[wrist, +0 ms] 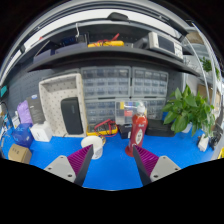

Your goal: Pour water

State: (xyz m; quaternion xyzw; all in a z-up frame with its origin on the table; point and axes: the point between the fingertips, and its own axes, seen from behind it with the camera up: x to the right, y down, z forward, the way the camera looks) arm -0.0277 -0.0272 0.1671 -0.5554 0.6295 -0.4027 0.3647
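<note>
Bright, even indoor light, apparently from overhead. Blue tabletop (115, 165) ahead of the fingers is evenly lit, with weak shadows under the objects. No strong glare. Heavy fisheye distortion: shelves (110, 45) far beyond the fingers bow into arcs. Fine detail is soft throughout, worse toward the periphery.

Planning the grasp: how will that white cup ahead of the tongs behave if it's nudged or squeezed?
The white cup stands upright on the blue table, beyond the open tongs. It looks small and thin-walled, so probably light and easy to slide or tip. If it holds water, which I cannot tell, a nudge might spill it.
</note>
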